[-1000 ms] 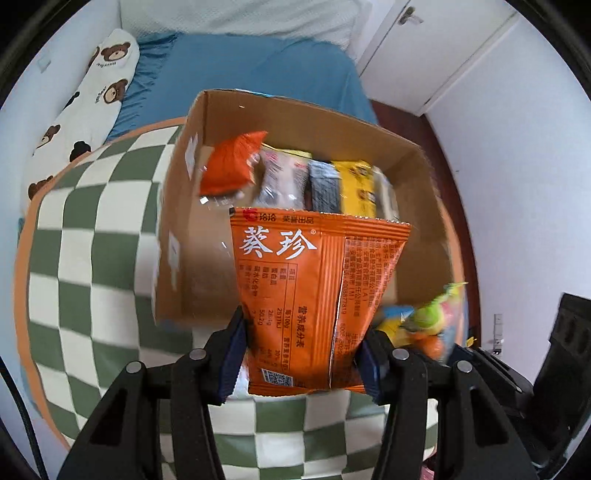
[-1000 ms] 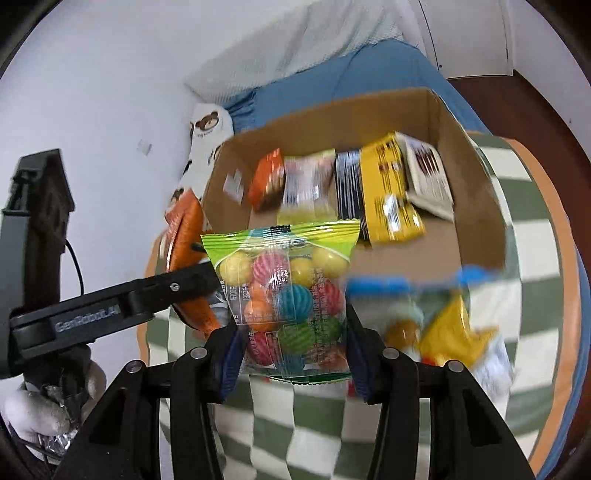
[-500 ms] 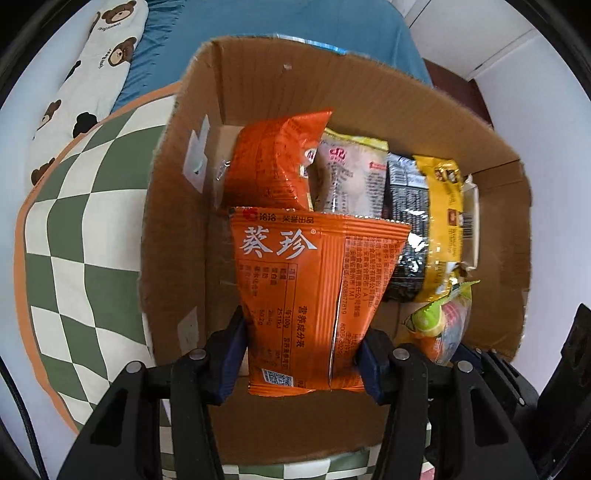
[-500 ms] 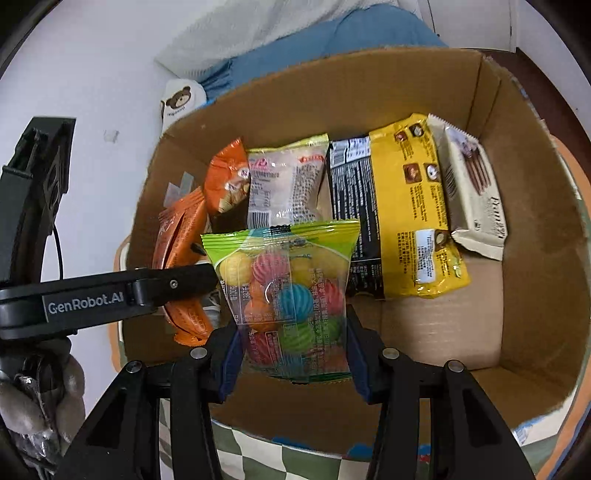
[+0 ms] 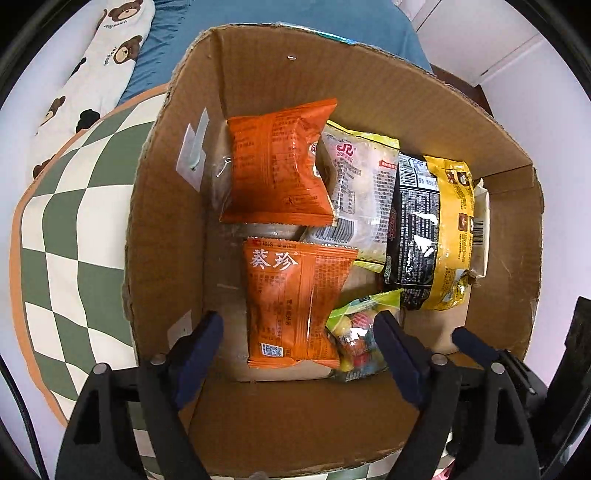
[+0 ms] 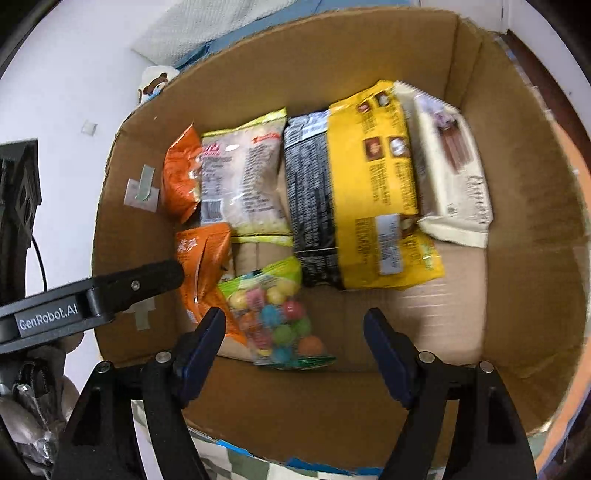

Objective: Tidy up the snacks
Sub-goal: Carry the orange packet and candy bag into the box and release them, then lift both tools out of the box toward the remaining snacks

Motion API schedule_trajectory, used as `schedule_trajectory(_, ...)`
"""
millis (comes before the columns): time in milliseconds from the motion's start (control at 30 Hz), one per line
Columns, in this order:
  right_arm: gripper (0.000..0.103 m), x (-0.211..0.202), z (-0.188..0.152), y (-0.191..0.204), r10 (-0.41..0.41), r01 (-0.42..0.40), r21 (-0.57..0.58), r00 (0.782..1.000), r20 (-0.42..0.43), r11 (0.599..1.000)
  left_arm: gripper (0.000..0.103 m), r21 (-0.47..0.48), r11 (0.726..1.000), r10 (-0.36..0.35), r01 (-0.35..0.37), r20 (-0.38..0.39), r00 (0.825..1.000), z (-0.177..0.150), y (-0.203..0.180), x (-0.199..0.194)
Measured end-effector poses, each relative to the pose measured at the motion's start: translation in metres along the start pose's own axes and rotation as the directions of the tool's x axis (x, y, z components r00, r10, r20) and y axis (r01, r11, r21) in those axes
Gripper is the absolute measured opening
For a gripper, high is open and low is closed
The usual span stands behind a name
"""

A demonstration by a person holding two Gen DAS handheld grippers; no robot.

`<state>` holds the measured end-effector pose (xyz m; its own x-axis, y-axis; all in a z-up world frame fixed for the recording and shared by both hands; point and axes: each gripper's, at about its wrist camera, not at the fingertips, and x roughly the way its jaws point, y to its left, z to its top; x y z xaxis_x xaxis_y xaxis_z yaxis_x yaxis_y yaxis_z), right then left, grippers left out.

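A cardboard box (image 5: 491, 136) (image 6: 535, 266) holds several snack packs. An orange pack with Chinese print (image 5: 291, 306) (image 6: 201, 269) lies on the box floor at the front left. A clear bag of coloured candy balls (image 5: 360, 332) (image 6: 277, 317) lies beside it on the right. My left gripper (image 5: 297, 345) is open above the orange pack and holds nothing. My right gripper (image 6: 293, 341) is open above the candy bag and holds nothing. Its finger (image 5: 476, 343) shows in the left wrist view.
At the back of the box lie another orange pack (image 5: 277, 166), a white-green pack (image 6: 243, 177), a black pack (image 6: 310, 195), a yellow pack (image 6: 373, 184) and a cream pack (image 6: 454, 177). The box stands on a green-white checked cloth (image 5: 66, 229). A bed (image 5: 295, 14) is behind.
Both grippers moved over the box, then opened. The orange pack and the candy bag dropped from the jaws onto the box floor, side by side.
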<state>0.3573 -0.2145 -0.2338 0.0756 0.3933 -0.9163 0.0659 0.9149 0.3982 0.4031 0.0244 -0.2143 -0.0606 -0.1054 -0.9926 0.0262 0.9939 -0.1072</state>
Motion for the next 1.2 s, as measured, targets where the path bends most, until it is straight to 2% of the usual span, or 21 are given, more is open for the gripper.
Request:
schedule_trajectory(300,0.079,-0.037,-0.013,-0.010,-0.101,0.103,-0.015,0.990,0.097,0.995,0.083,0.014,1.000,-0.016,0.015,0.113,0.993,-0.034,-0.006,-0.017)
schedule_trajectory(533,0.079,-0.070,-0.035,-0.012,-0.131,0.139,-0.034,0.976,0.174,0.990,0.083,0.044,0.999,-0.002,-0.008,0.233,0.973,-0.063,-0.010,-0.045)
schedule_trajectory(567,0.079,-0.075,-0.039,-0.011,-0.136,0.146,-0.042,0.973,0.188,0.988,0.083,0.038,0.999,-0.019,0.008,0.306,0.952,-0.069,-0.011,-0.050)
schedule_trajectory(767,0.079,-0.111,-0.062,0.001,-0.160,0.188,-0.075,0.945,0.284,0.979,0.083,0.064,0.998,-0.010,-0.017,0.397,0.918,-0.100,-0.019,-0.075)
schedule_trajectory(833,0.079,-0.124,-0.071,0.004,-0.163,0.198,-0.085,0.935,0.314,0.976,0.083,0.070,0.997,0.001,-0.034,0.430,0.903,-0.110,-0.021,-0.082)
schedule_trajectory(900,0.079,-0.135,-0.080,0.007,-0.165,0.208,-0.093,0.925,0.342,0.974,0.083,0.074,0.995,0.025,-0.069,0.473,0.881,-0.124,-0.023,-0.090)
schedule_trajectory(1200,0.079,-0.174,-0.121,0.021,-0.148,0.215,-0.115,0.893,0.424,0.970,0.083,0.088,0.993,0.014,-0.076,0.558,0.830,-0.175,-0.029,-0.119)
